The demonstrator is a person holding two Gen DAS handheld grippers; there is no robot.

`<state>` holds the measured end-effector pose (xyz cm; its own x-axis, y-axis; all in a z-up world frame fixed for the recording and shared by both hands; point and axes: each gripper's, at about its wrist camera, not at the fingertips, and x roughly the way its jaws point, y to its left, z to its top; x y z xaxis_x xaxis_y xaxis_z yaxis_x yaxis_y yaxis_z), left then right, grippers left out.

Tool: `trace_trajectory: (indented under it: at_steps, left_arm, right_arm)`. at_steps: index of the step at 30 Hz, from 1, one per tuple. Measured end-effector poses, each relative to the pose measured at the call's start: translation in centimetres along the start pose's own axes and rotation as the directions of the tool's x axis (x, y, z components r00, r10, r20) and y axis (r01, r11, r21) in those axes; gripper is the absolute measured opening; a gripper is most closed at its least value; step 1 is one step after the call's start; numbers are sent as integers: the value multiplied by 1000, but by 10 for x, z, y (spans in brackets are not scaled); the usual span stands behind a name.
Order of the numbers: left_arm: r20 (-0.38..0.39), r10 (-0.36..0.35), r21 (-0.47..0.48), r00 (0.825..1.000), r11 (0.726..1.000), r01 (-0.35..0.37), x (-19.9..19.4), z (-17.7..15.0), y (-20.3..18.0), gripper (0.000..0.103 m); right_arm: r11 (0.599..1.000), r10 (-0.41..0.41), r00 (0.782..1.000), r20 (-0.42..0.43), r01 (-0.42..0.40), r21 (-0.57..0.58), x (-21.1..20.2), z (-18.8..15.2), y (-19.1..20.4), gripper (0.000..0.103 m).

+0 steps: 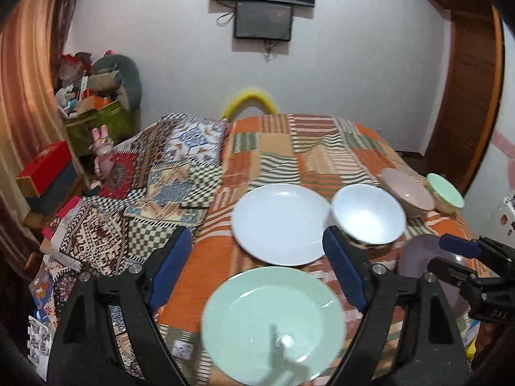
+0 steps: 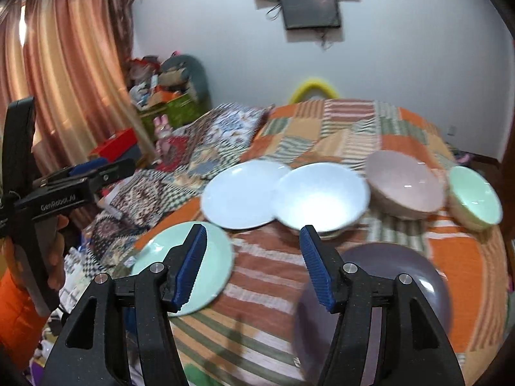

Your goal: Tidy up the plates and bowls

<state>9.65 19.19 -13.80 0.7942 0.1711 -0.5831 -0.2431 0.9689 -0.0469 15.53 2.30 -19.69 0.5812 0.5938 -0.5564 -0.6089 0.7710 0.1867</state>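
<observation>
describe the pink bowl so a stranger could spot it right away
On the bed's orange patchwork quilt, three bowls sit in a row at the right. The pink bowl is the middle one, tilted, between the white bowl and the smaller green bowl.

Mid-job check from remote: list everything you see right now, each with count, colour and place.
plates: 3; white plate mid-bed, green plate nearest on the left, purple plate nearest on the right
bowls: 3; white bowl touching the white plate's right edge, pink bowl right of it, green bowl far right
bedspread: 1, orange striped patchwork, under all the dishes
curtain: 1, peach, left wall
screens: 2, dark, on the far wall
left gripper: black with blue pads, open, empty, over the green plate
right gripper: same colours, open, empty
</observation>
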Motion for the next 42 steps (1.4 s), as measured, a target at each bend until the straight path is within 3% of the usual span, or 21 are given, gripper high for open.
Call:
trace_trajectory:
  at_steps: [7, 12, 14, 19, 22, 24, 33, 36, 42]
  left_arm:
    - [-63, -1, -19, 998, 1000, 0, 37, -6, 35, 84]
    - [-98, -7, -39, 995, 999, 3, 76, -7, 54, 82]
    - [-114, -11, -36, 993, 999, 7, 91, -6, 58, 77]
    - [-162, -56, -34, 985, 998, 51, 132, -5, 65, 54]
    - [-191, -99, -33, 977, 995, 94, 158, -4, 66, 41]
    - [-214, -122, -45, 969, 992, 115, 176, -5, 67, 38]
    - [-297, -200, -76, 934, 980, 186, 238, -7, 69, 38]
    - [-325, -249, -110, 912, 968, 225, 255, -7, 69, 37]
    - [-327, -342, -156, 881, 939, 306, 266, -4, 68, 18]
  right_arm:
    - [998, 56, 995, -85, -55, 18, 48, 2, 19, 56]
    - [999, 32, 989, -142, -27, 35, 79, 3, 24, 50]
    - [998, 31, 986, -166, -23, 52, 89, 2, 22, 41]
    - [996, -8, 979, -205, 26, 84, 112, -1, 17, 33]
    - [993, -28, 974, -225, 54, 109, 123, -2, 12, 33]
    - [988, -51, 972, -229, 84, 133, 127, -2, 6, 33]
    - [967, -56, 960, -273, 120, 226, 146, -6, -8, 34]
    - [960, -41, 961, -273, 114, 256, 148, -5, -12, 43]
    - [957, -70, 959, -273, 142, 254, 150, -5, -12, 44]
